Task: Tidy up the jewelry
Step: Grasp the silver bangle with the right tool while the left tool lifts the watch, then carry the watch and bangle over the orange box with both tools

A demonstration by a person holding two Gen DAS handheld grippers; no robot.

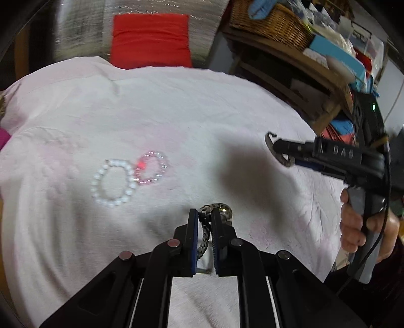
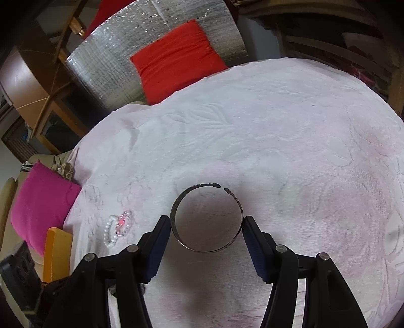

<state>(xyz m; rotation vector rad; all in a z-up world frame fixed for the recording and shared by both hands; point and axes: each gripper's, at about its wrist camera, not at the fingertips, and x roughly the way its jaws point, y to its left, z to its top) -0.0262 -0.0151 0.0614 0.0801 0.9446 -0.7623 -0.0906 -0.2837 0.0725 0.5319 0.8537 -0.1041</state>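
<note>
The left gripper (image 1: 204,224) has its fingers closed on a silver metal link-band wristwatch (image 1: 219,210), the band pinched between the pads and the case poking out past the right fingertip. The right gripper (image 2: 205,224) clamps a dark open-ended metal cuff bangle (image 2: 176,201) across its width, gap facing away, held just above the cloth.

Two pieces already lie together at the left of the cloth: a white pearl-bead bracelet (image 1: 111,184) and a pink translucent bead bracelet (image 1: 151,167), touching at one side. The step in hand looks like carrying both held pieces over to join them. To do it well, lower each piece until it rests on the cloth before letting go, setting them beside the beads rather than on top. The bangle is springy and may jump when released, so ease the fingers apart slowly.

The surface is covered with a pale pink embossed cloth (image 2: 290,126), soft and slightly wrinkled. Behind it stand a red cushion (image 2: 176,58) against silver foil sheeting (image 2: 106,70), a magenta cushion (image 2: 40,204) at the left, and a wicker basket (image 1: 272,22) on wooden shelving.
</note>
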